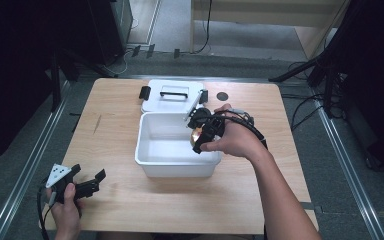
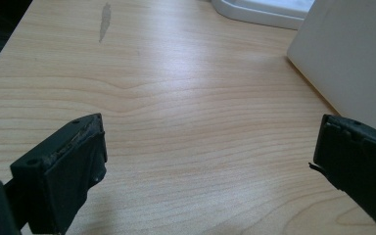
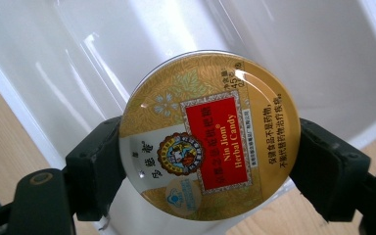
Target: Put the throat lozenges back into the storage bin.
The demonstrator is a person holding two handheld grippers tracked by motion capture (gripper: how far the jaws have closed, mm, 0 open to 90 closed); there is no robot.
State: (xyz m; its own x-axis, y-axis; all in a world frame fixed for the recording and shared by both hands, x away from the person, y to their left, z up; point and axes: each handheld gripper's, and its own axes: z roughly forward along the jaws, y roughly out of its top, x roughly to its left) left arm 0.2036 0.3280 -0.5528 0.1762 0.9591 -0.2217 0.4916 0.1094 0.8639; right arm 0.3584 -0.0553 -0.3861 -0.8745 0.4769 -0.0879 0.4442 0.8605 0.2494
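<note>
A round gold candy tin (image 3: 209, 134) with a red label is clamped between the two black jaws of my right gripper (image 1: 200, 134). It hangs over the right rim of the white plastic bin (image 1: 145, 161), whose inside looks bare. The tin (image 1: 197, 135) shows as a small gold spot at the gripper's tip. Near the table's front left corner my left gripper (image 1: 91, 184) rests low over the wood, open, nothing between its jaws. The bin's side wall (image 2: 352, 63) stands to the right ahead of it.
The bin's white lid (image 1: 172, 95) with a black handle and black side latches lies flat behind the bin. A dark round hole (image 1: 222, 96) marks the light wooden table (image 1: 110, 130) at the back right. Dark stands and cables ring the table.
</note>
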